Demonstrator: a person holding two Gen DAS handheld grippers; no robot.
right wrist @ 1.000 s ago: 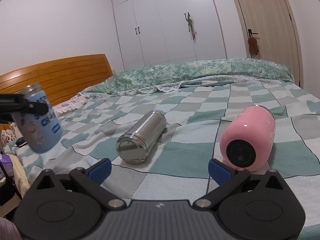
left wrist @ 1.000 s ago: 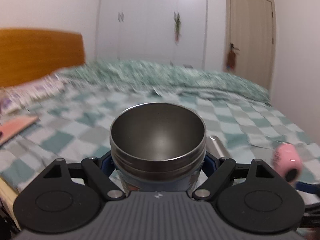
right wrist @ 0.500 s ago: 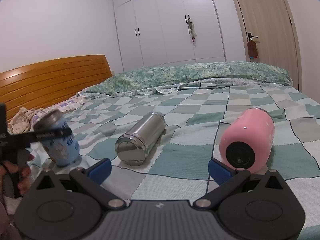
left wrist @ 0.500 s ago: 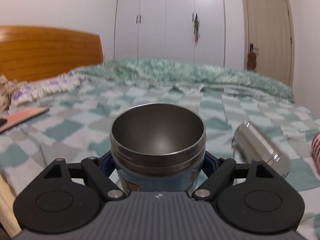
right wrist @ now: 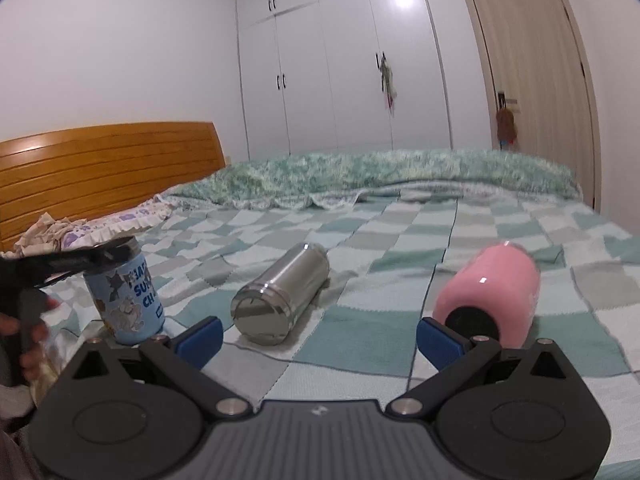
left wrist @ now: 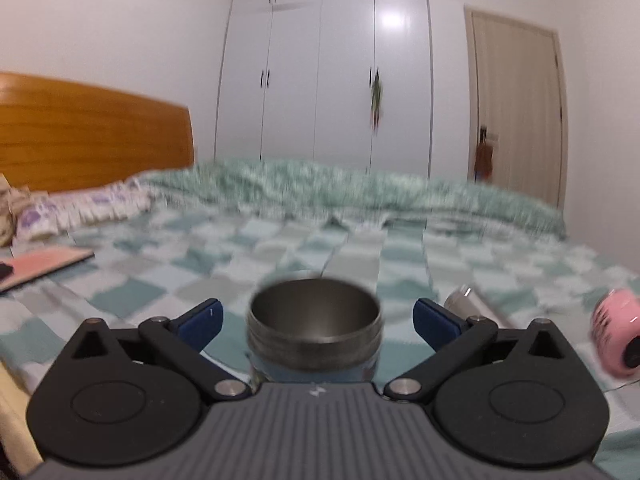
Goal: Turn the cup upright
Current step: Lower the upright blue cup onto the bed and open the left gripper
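A blue cartoon-print cup with a steel rim (left wrist: pixel 314 332) stands upright on the checked bedspread, its open mouth up. My left gripper (left wrist: pixel 316 318) is open, its blue pads apart on either side of the cup and not touching it. In the right wrist view the cup (right wrist: pixel 126 298) stands at the left with the left gripper's black finger (right wrist: pixel 80 262) at its rim. My right gripper (right wrist: pixel 318 336) is open and empty, low over the bed. A steel cup (right wrist: pixel 280 294) and a pink cup (right wrist: pixel 494 298) lie on their sides ahead of it.
The steel cup (left wrist: pixel 470 304) and the pink cup (left wrist: pixel 618 338) lie to the right of the blue cup. A pink book (left wrist: pixel 44 266) and pillows (left wrist: pixel 80 212) lie at the left by the wooden headboard (left wrist: pixel 92 140). A folded green quilt (right wrist: pixel 380 176) lies across the far side.
The left gripper lowered the blue cup onto the bed, opened its jaws and let it go; the cup now stands on its own. The right gripper stayed nearly still.
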